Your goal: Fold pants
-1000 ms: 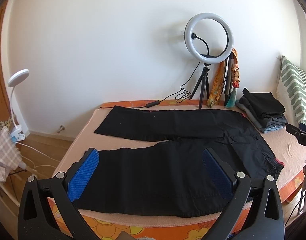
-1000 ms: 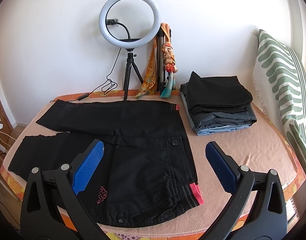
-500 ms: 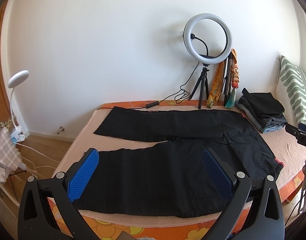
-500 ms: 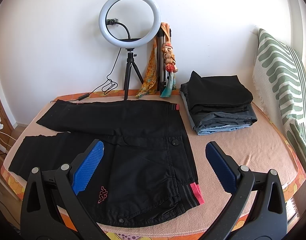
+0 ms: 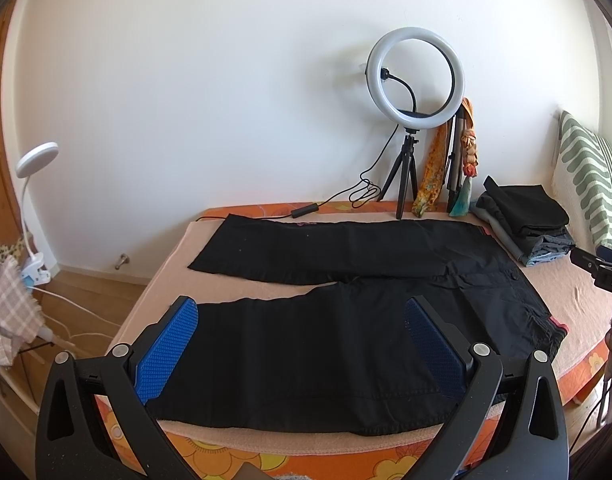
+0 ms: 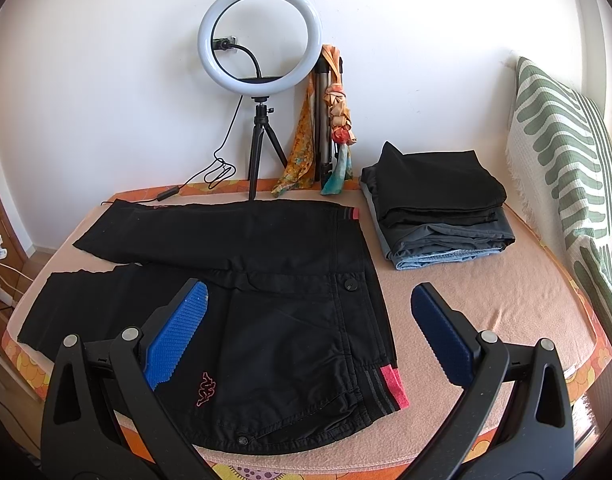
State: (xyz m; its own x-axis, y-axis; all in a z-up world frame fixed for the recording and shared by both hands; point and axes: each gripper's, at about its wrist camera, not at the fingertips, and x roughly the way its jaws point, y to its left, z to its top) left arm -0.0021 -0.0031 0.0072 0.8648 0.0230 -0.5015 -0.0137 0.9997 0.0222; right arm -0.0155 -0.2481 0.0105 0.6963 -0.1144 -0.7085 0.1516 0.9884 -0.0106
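**Black pants flat, both tongs apart**

Spread flat on peach blanket [image 6: 485, 304]: black cotton pants [image 6: 266, 280] with pink-striped waistband, legs splayed leftward. Above near leg, left gripper [image 5: 302, 344], blue pads wide apart, empty. Over waistband end, right gripper [image 6: 306, 328], likewise gaping, holding nothing. Beside waistband: stack of folded dark clothes [image 6: 437, 208].

Black pants [image 6: 266, 280], blue-padded tools, green-striped white pillow [image 6: 565, 152].
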